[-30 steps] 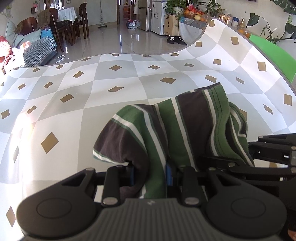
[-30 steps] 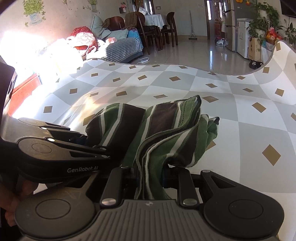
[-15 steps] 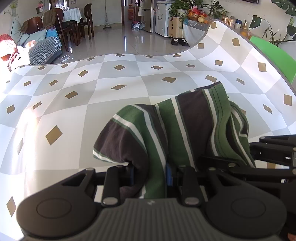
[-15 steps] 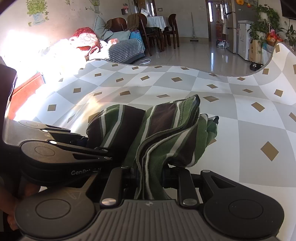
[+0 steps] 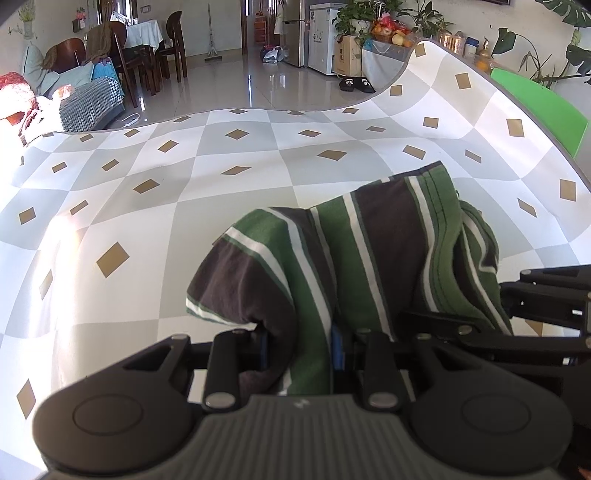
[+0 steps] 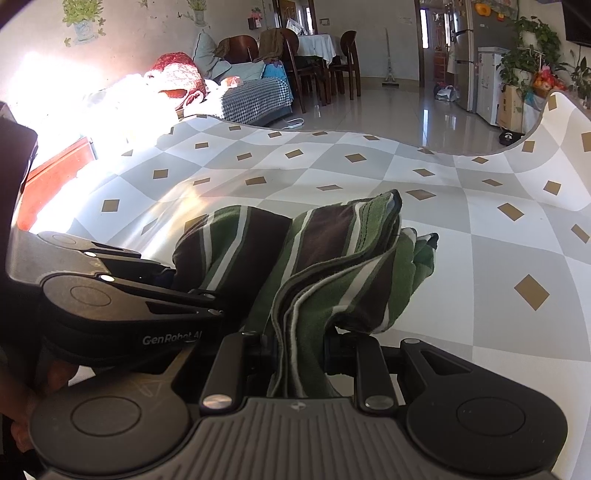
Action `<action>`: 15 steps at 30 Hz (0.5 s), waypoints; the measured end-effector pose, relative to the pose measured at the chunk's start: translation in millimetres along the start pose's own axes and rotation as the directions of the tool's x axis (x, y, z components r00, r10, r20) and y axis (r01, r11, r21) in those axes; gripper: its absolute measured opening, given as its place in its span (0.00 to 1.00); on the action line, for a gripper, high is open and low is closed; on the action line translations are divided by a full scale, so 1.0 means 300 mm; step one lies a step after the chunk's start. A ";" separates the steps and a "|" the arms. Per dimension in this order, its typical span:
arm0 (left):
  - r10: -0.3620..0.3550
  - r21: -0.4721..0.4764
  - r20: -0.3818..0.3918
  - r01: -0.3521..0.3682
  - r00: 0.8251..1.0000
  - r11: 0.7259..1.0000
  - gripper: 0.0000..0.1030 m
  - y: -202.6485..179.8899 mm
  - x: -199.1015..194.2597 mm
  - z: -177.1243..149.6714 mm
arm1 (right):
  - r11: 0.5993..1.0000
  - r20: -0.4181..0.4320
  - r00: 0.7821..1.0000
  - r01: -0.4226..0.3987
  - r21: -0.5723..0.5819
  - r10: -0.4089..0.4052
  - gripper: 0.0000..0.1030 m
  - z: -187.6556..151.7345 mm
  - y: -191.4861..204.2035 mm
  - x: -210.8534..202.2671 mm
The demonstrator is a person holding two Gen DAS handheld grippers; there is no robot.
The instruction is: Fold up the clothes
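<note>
While both my claws grip one striped garment [image 5: 369, 258], the checked tablecloth [image 5: 184, 206] spreads wide and bare ahead of me. My left gripper [image 5: 299, 350] is clamped narrow on a bunched fold of the green, brown and white cloth, its blue-lined jaws pressed against the fabric on both sides. My right gripper [image 6: 299, 343] pinches several stacked layers of the same garment [image 6: 332, 266], edges showing as thin pale lines between the jaws. Seen from the right wrist, the left gripper [image 6: 177, 291] sits just beside the right one, both buried in the near end of the bundle; part of a hand [image 6: 22, 406] shows at the lower left.

The garment is heaped up over the jaws and droops forward toward the cloth, its hemmed edge at the far end. Open room lies to the front and to the left, where sunlight washes out the pattern. To the right, the tablecloth edge [image 5: 517, 99] curves away past a green chair back [image 5: 546, 110]. Beyond the far edge, polished floor runs to dining chairs [image 5: 173, 48], a sofa with a checked throw [image 5: 92, 103] and a fridge [image 5: 295, 33].

A fruit basket [image 5: 391, 31] heaped with what looks like red and yellow fruit stands on a far counter among potted plants [image 5: 369, 14]; jars [image 5: 454, 38] beside it are too small to read.
</note>
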State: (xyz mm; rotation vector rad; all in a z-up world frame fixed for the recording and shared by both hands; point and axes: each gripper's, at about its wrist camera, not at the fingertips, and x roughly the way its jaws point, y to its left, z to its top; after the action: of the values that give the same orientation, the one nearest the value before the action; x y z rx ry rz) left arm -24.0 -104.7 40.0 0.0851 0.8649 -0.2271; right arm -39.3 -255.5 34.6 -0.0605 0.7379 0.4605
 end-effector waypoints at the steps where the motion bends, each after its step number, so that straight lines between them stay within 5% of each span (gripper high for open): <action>1: 0.000 0.000 0.000 0.000 1.000 1.000 0.26 -0.001 -0.002 -0.003 | 1.000 0.000 1.000 0.000 0.000 0.000 0.20 -0.003 0.001 -0.002; 15: -0.001 0.012 -0.002 0.001 1.000 1.000 0.26 -0.023 -0.026 -0.039 | 1.000 -0.003 1.000 0.004 0.000 -0.004 0.20 -0.039 0.014 -0.034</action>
State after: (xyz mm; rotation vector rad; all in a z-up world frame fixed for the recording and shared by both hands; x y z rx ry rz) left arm -39.1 -108.1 38.4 0.0958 0.8656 -0.2334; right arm -55.1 -258.1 33.2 -0.0626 0.7403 0.4566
